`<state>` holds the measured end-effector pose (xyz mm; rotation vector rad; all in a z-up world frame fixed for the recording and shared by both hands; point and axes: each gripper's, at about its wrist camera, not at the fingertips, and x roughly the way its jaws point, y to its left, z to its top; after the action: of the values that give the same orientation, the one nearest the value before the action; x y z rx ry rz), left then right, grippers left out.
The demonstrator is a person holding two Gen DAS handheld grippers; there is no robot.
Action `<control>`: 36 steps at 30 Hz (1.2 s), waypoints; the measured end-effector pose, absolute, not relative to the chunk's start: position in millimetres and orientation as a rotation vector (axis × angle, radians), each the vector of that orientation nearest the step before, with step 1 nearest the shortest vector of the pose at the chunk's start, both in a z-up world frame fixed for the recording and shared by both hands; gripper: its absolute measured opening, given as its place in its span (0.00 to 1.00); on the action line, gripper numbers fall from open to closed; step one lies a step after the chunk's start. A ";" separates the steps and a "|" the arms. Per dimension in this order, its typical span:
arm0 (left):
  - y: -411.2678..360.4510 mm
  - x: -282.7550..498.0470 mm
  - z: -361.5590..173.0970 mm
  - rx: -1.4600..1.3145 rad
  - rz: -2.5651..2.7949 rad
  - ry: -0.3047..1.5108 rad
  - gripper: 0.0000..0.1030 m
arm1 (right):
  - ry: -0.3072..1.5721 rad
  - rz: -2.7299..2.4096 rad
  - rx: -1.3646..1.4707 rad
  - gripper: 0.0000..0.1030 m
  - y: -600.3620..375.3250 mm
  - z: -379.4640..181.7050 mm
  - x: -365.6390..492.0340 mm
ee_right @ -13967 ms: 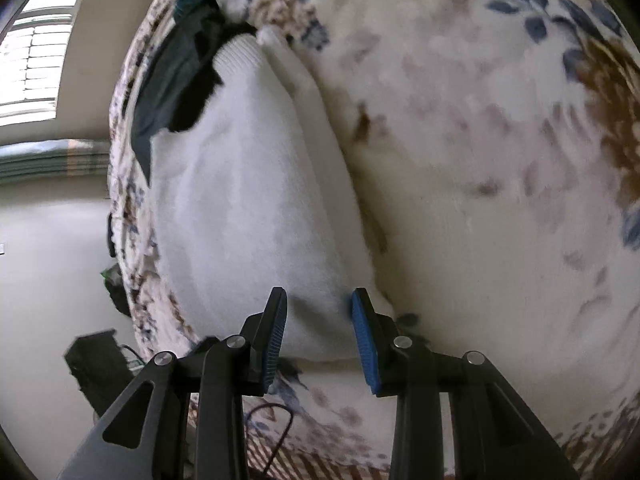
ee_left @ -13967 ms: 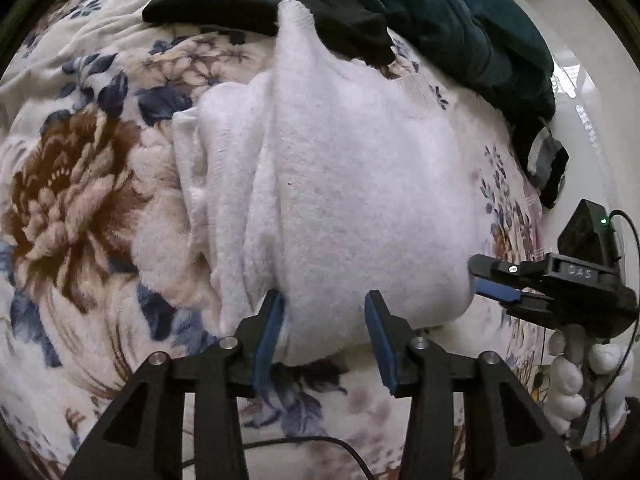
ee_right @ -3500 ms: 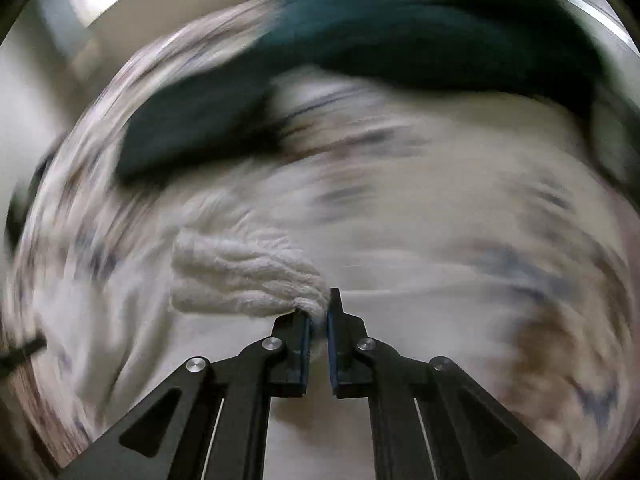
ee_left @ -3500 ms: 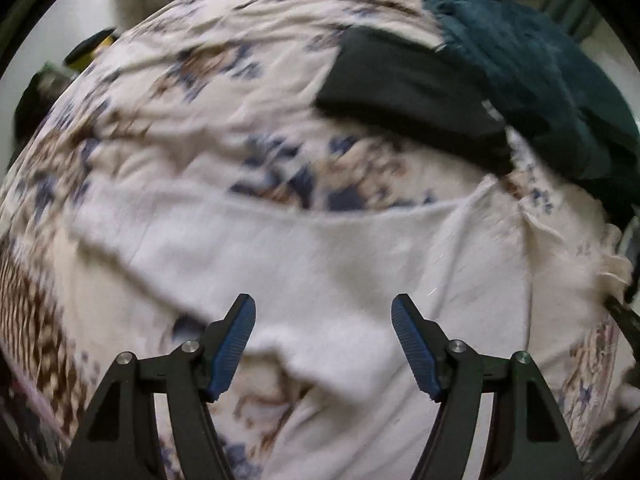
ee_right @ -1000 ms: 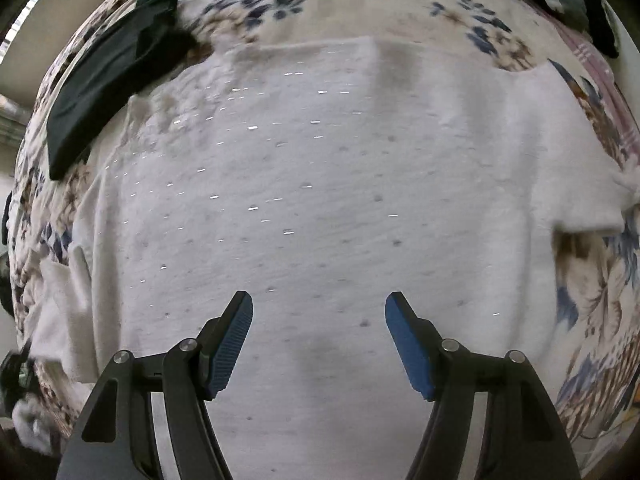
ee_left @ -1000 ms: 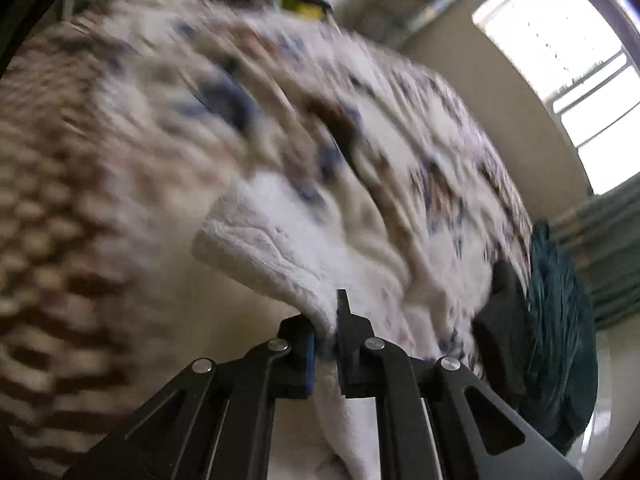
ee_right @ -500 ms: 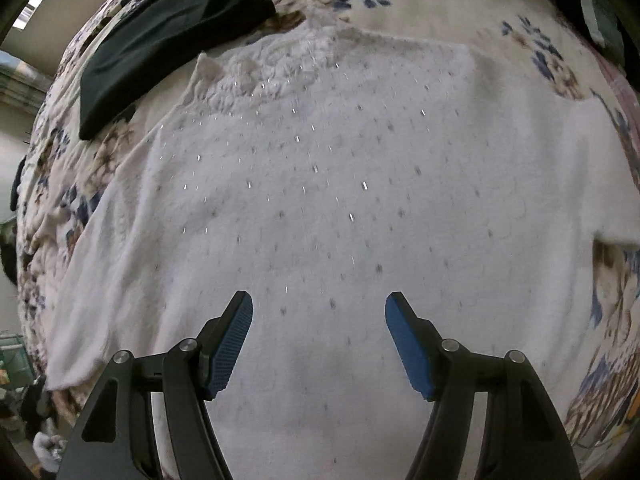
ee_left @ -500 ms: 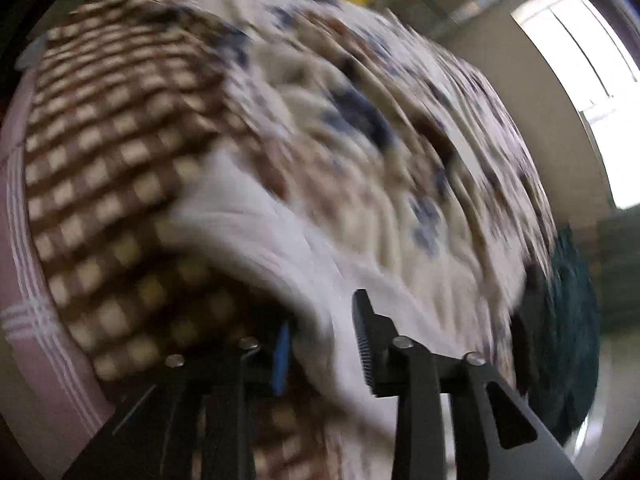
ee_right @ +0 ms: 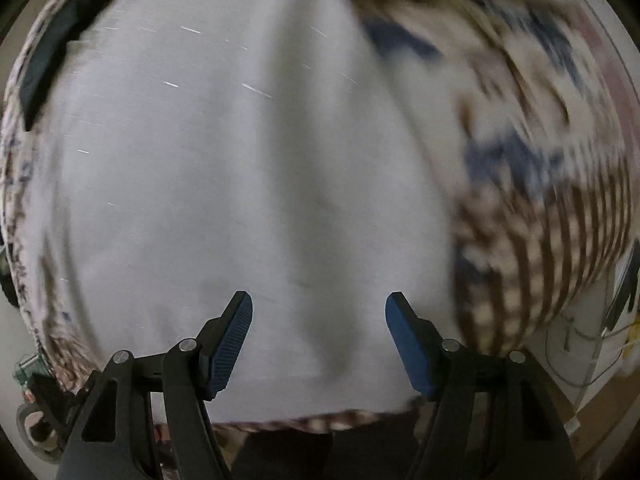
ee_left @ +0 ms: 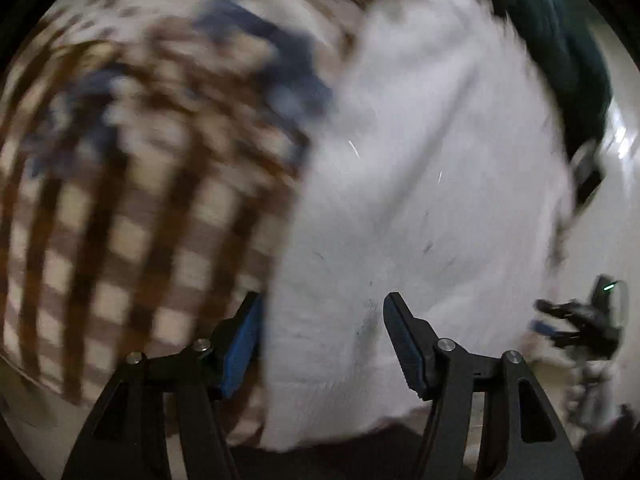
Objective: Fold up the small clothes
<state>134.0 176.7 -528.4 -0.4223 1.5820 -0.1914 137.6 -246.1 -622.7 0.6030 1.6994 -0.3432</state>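
A white knit sweater (ee_right: 224, 168) lies spread flat on the patterned blanket, its hem toward me. Both views are motion-blurred. My right gripper (ee_right: 319, 332) is open and empty, hovering over the sweater's lower middle near the hem. My left gripper (ee_left: 322, 340) is open and empty over the sweater's (ee_left: 420, 200) lower left edge, with its left finger beside that edge. The right gripper (ee_left: 576, 320) also shows at the right edge of the left wrist view.
The blanket has a brown check border (ee_left: 120, 240) and blue-and-brown flowers (ee_right: 520, 152). A dark teal garment (ee_left: 560, 40) and a black garment (ee_right: 52, 52) lie beyond the sweater. Cables and floor (ee_right: 592, 360) show past the bed's right edge.
My left gripper let go of the sweater's sleeve, opened, and swung to the sweater's lower left edge. My right gripper stayed open and moved down toward the hem.
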 end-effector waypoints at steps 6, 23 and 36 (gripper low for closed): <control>152.5 125.5 -510.4 -0.254 -0.170 1.484 0.10 | 1.609 -0.395 0.795 0.61 -280.6 -655.2 77.5; 132.9 169.8 -468.9 -0.128 -0.083 1.554 0.42 | 1.540 -0.330 0.966 0.37 -321.6 -622.9 66.4; -25.0 274.9 -446.2 0.171 -0.051 1.324 0.83 | 0.900 -0.805 1.178 0.68 -575.5 -570.1 176.3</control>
<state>274.9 -25.0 -446.2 0.1714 1.3239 -0.0511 176.3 -575.5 -570.1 1.1783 0.8995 -0.8053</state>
